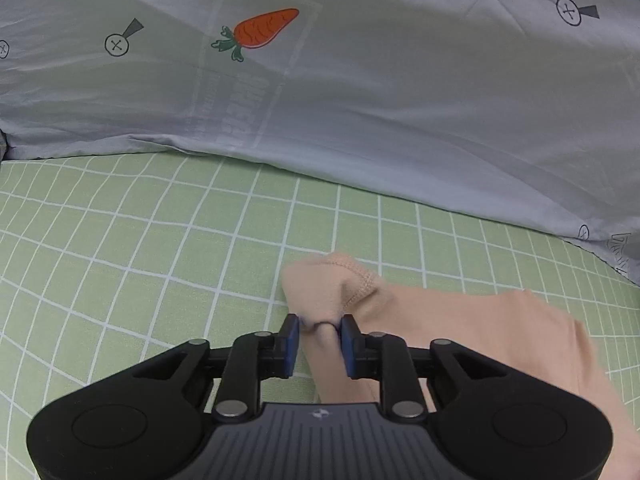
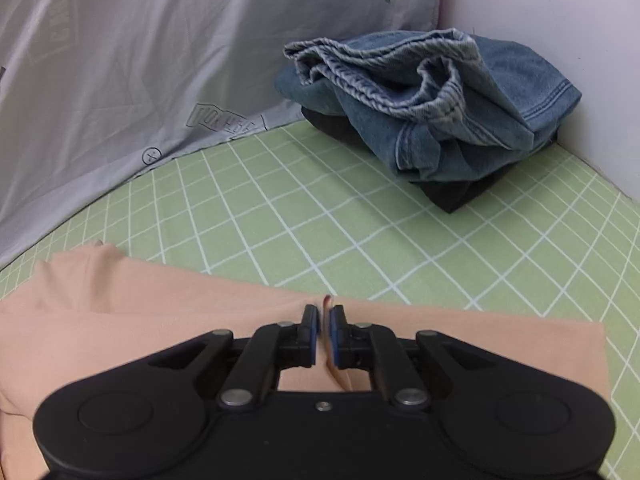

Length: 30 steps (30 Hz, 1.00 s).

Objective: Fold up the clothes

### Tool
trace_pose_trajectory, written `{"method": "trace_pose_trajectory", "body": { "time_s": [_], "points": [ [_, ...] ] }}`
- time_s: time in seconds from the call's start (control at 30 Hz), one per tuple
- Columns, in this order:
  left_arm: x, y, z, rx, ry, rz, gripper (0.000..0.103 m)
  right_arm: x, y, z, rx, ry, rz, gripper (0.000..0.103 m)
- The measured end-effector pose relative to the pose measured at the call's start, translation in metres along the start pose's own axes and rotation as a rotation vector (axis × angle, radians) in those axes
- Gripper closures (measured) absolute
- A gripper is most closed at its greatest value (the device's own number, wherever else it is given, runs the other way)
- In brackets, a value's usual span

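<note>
The peach garment [image 2: 160, 320] stretches from nine to three o'clock (hem bunched), pinched by the down-tilted left gripper [image 1: 320, 326] and right gripper [image 2: 325, 316].

Matt peach cloth garment [image 1: 460, 320]; coarse denim jeans [image 2: 440, 96]; smooth checked sheet [image 1: 140, 248].

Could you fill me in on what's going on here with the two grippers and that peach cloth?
A person is folding clothes on a green checked sheet with two handheld grippers. The left gripper pinches a bunched corner of the peach garment, and the right gripper is shut on a thin fold of it. Folded jeans sit stacked on a dark garment in the far corner, beside a grey carrot-print pillow.
</note>
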State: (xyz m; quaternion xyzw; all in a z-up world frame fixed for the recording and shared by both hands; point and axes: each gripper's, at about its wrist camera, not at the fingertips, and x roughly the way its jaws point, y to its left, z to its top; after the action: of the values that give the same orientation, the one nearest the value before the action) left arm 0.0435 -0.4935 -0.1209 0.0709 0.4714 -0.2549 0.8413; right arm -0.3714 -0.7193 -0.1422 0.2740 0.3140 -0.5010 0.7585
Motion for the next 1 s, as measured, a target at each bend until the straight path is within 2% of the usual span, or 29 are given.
{"method": "trace_pose_trajectory", "body": {
  "time_s": [0.03, 0.07, 0.1, 0.2, 0.33, 0.4, 0.47, 0.53, 0.77, 1.0],
  "points": [
    [-0.003, 0.000, 0.000, 0.007, -0.010, -0.001, 0.052, 0.000, -0.001, -0.001, 0.008, -0.001, 0.007, 0.076],
    [-0.006, -0.001, -0.001, 0.017, -0.018, 0.000, 0.045, 0.000, -0.003, -0.004, 0.009, 0.000, 0.018, 0.065],
    [-0.010, -0.004, -0.002, 0.032, -0.022, 0.001, 0.034, 0.001, -0.003, -0.006, 0.003, 0.004, 0.020, 0.062],
    [-0.020, -0.008, -0.011, 0.068, -0.011, 0.006, 0.032, 0.006, -0.005, -0.012, -0.007, 0.028, 0.000, 0.057],
    [-0.035, -0.005, -0.029, 0.086, 0.013, 0.003, 0.031, 0.009, -0.009, -0.016, 0.035, 0.030, 0.031, 0.053],
    [-0.044, -0.001, -0.041, 0.091, 0.022, 0.011, 0.029, 0.009, -0.007, -0.015, 0.033, 0.027, 0.054, 0.061],
    [-0.051, 0.002, -0.054, 0.106, 0.043, 0.023, 0.029, 0.009, -0.004, -0.014, 0.026, 0.026, 0.073, 0.090],
    [-0.058, 0.006, -0.067, 0.118, 0.066, 0.036, 0.029, 0.004, 0.000, -0.012, 0.026, 0.012, 0.090, 0.098],
    [-0.099, 0.013, -0.112, 0.126, 0.100, 0.035, 0.029, -0.038, 0.022, -0.014, -0.015, -0.065, 0.241, 0.099],
    [-0.137, 0.011, -0.155, 0.163, 0.107, 0.009, 0.029, -0.084, 0.061, -0.044, -0.156, -0.066, 0.427, 0.099]
  ]
}}
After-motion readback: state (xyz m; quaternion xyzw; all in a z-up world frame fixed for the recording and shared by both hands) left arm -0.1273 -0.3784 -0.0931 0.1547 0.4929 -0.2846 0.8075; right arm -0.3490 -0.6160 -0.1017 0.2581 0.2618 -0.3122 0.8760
